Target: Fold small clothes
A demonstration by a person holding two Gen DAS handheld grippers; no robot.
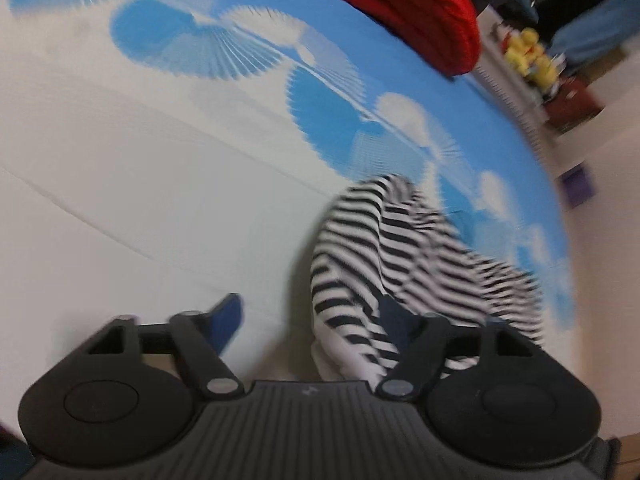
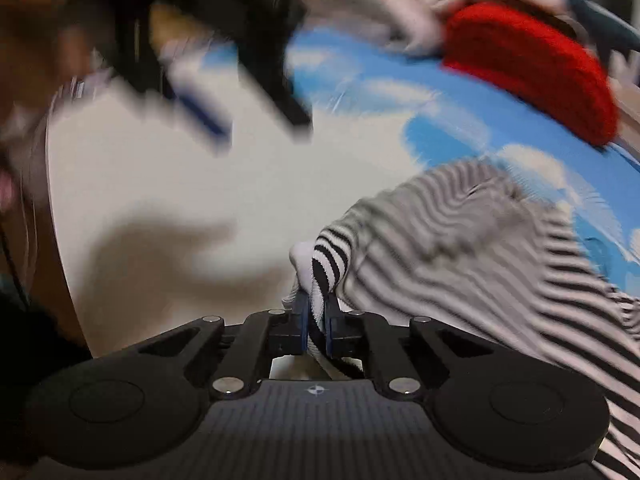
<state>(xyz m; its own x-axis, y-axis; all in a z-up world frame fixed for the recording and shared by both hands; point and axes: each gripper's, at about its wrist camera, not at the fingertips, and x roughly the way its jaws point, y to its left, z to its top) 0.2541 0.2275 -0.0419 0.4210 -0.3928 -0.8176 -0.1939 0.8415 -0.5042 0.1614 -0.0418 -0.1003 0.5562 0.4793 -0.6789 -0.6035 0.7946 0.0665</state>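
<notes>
Jaws around striped garment [image 2: 460,240] edge

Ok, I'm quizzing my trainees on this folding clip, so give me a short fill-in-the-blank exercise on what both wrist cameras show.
1. The right tongs are shut on the black-and-white ____ garment.
2. The left tongs stand ____, with the garment draped over one finger.
3. The knitted item at the far edge of the mat is ____.
4. The mat is printed in white and ____.

Missing words: striped; open; red; blue
</notes>
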